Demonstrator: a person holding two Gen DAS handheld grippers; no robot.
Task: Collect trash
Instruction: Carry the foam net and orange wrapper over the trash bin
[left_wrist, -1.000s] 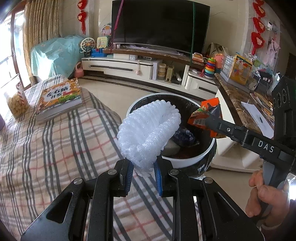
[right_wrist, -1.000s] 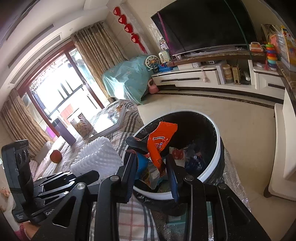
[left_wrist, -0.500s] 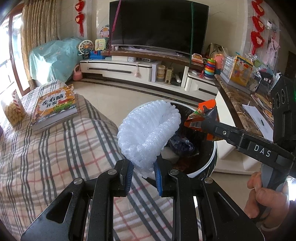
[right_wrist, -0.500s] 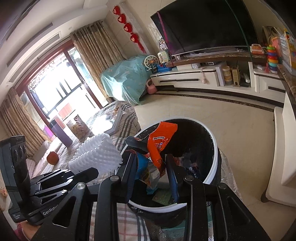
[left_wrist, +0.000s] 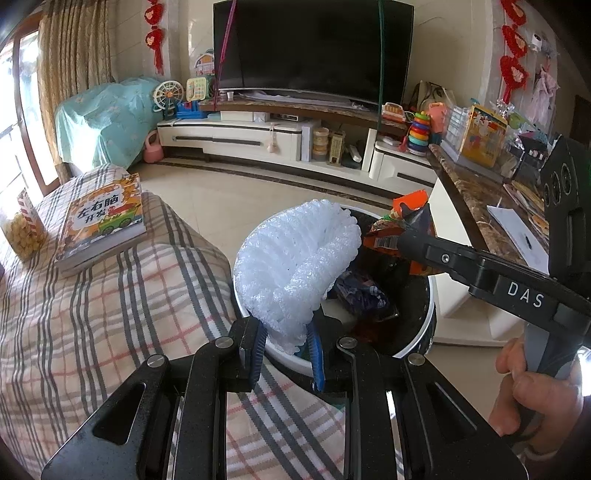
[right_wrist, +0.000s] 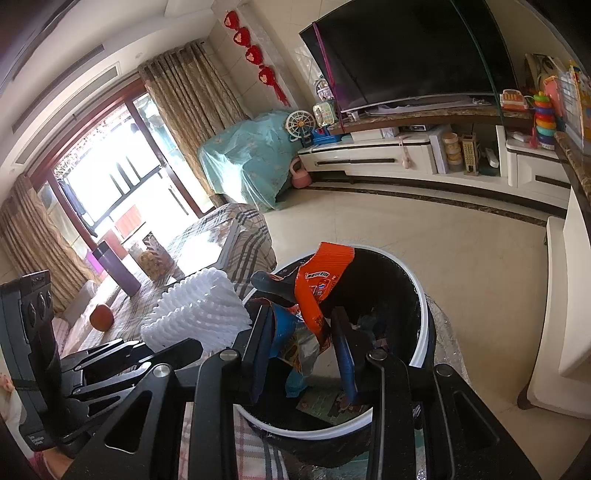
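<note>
- Trash in play: a white foam net sleeve (left_wrist: 295, 269) and a bundle of crumpled snack wrappers (right_wrist: 314, 306), orange on top (blue and printed foil lower down).
- Left tongs (left_wrist: 286, 350) point forward and steeply down, their blue pads pinched narrow on the bottom end of the foam net sleeve, which stands up and fans out above the tips.
- Under and just past the left tongs sits a round trash bin (left_wrist: 417, 343) with a white rim and a dark liner; the sleeve hangs over its near edge.
- Right tongs (right_wrist: 303, 343) tilt down less steeply, jaws partly closed and gripping the wrappers, which stick up between the pads over the bin's mouth.
- From the left wrist view the right tongs reach in from the right side, level with the sleeve's top, and a bare hand (left_wrist: 532, 398) wraps the handle low at the right edge.
- Left of the left tongs, a bench under a plaid cloth (left_wrist: 92, 325) carries a picture book (left_wrist: 103, 218) (and a snack jar farther left).
- Inside the bin, below both tongs, lies more dark rubbish.
</note>
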